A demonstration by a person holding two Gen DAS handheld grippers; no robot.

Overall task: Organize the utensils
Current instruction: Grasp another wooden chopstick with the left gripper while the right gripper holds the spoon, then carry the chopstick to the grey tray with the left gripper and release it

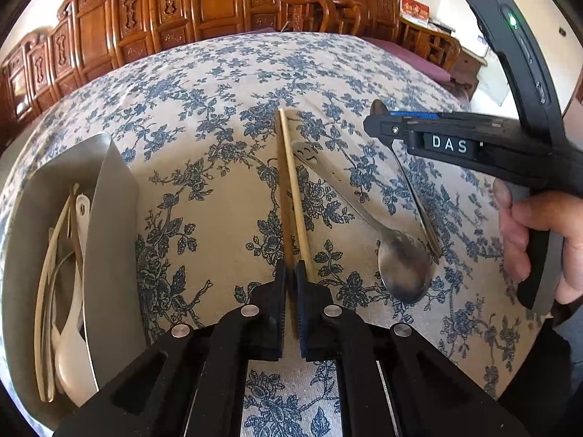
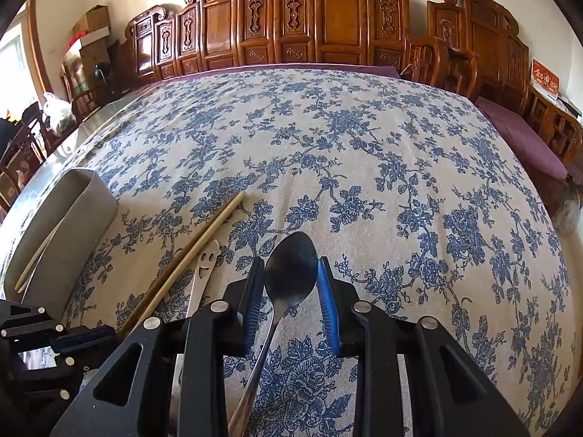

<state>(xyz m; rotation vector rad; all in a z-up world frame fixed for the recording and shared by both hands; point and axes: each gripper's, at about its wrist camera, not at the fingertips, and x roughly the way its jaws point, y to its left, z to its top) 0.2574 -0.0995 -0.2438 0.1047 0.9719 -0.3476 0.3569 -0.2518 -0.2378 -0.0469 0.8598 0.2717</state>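
Cream cloth (image 2: 364, 167) with blue flower sprigs, pale tan chopsticks (image 1: 291, 189), silver spoon (image 1: 402, 267), grey holder (image 1: 109, 218), carved reddish-brown wooden furniture (image 2: 328, 18)

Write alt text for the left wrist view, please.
The left gripper is shut on a chopstick on a floral tablecloth. A metal spoon lies to its right; a grey holder with utensils stands left.

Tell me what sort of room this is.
Probably a home living or dining room: a table under a blue-flowered tablecloth, carved wooden chairs along the wall with purple cushions, and stacked cardboard boxes in a corner.
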